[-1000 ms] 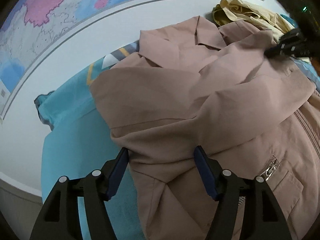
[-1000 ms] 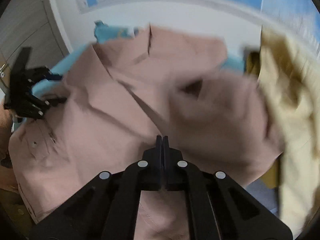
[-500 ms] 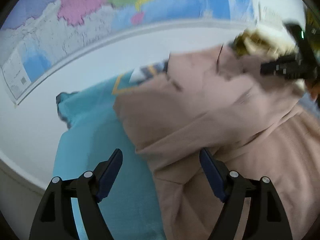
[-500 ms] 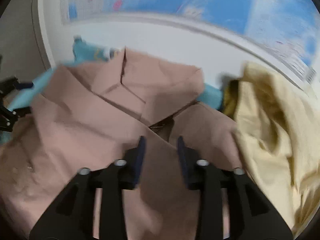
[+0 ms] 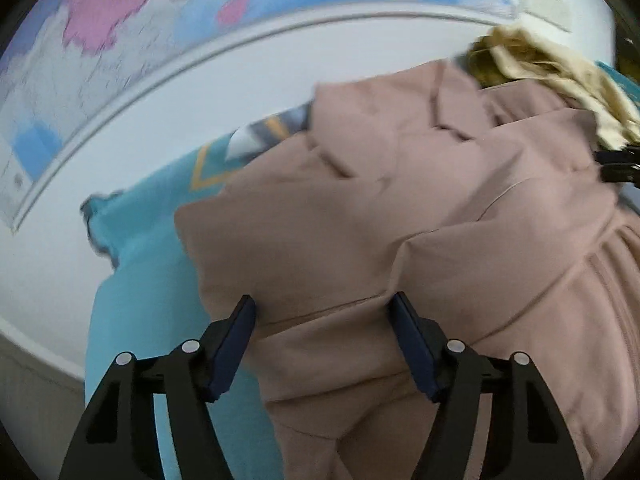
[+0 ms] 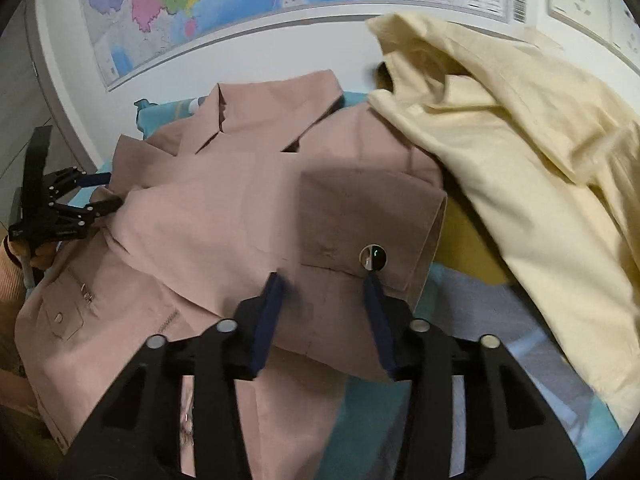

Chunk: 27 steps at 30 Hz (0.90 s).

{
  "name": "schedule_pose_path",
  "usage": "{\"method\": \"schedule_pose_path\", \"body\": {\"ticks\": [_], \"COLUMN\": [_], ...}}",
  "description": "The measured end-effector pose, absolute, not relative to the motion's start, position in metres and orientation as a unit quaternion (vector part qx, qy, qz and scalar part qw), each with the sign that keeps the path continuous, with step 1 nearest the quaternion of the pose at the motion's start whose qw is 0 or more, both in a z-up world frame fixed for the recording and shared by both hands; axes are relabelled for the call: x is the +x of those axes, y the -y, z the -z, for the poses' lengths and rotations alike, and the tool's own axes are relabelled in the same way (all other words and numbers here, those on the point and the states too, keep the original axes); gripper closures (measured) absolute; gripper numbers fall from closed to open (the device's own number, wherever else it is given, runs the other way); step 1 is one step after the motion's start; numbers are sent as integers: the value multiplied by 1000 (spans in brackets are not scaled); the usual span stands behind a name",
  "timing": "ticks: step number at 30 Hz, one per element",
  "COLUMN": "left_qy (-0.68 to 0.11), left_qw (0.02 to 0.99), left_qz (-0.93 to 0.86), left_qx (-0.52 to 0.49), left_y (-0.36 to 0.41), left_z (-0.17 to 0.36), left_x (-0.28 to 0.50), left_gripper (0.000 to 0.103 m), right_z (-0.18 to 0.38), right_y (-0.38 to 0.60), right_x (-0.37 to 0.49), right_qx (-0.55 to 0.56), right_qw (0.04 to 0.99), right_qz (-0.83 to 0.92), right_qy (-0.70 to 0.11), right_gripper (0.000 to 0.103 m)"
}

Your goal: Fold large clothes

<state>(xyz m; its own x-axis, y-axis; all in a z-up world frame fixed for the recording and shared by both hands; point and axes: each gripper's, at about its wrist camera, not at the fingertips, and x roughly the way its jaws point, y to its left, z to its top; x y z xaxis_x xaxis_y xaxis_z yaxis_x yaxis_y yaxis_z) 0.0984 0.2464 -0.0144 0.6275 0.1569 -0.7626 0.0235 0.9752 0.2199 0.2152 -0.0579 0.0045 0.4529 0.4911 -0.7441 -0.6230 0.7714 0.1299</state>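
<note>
Jacket, dusty pink and soft, is lying bunched across the middle of both frames on a teal bedsheet, with a cream garment crowding its upper right. Left gripper is hovering with jaws spread wide over a sleeve fold, gripping nothing. Right gripper is likewise gaping over the snap-buttoned cuff. Limp, light cloth like this is probably going to sag and slide, so pinching seams, cuff or hem looks safest.
</note>
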Motion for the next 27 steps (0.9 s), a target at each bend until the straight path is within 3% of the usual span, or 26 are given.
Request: {"method": "schedule_pose_path", "body": {"ticks": [4,6,9,11,16,24,27], "left_qy": [-433,-427,-413,-398,-375,-382,-391], "left_qw": [896,898,905,911,921,922,919], "left_qz": [-55,-52,-47,-39,-44,-43,-43], "left_qx": [84,89,97,97,94,50,34], "left_y": [-261,-259,-254,-252,-250,-261,-268], "left_z": [18,16,9,0,-14,-15,-10], "left_x": [95,90,78,71,57,20,-3], "left_gripper": [34,34,32,29,26,18,17], "right_z": [1,5,-7,-21,-39,7,-10], "right_y": [40,40,50,53,33,29,42], "right_x": [226,231,224,212,197,217,208], "right_qx": [-107,-98,-75,-77,-98,-93,-75], "right_qw": [851,846,854,862,854,836,845], "right_qz": [-322,-319,-320,-323,-362,-331,-332], "right_qy": [-402,-415,-404,-383,-360,-428,-412], "right_gripper": [81,80,75,65,63,65,57]}}
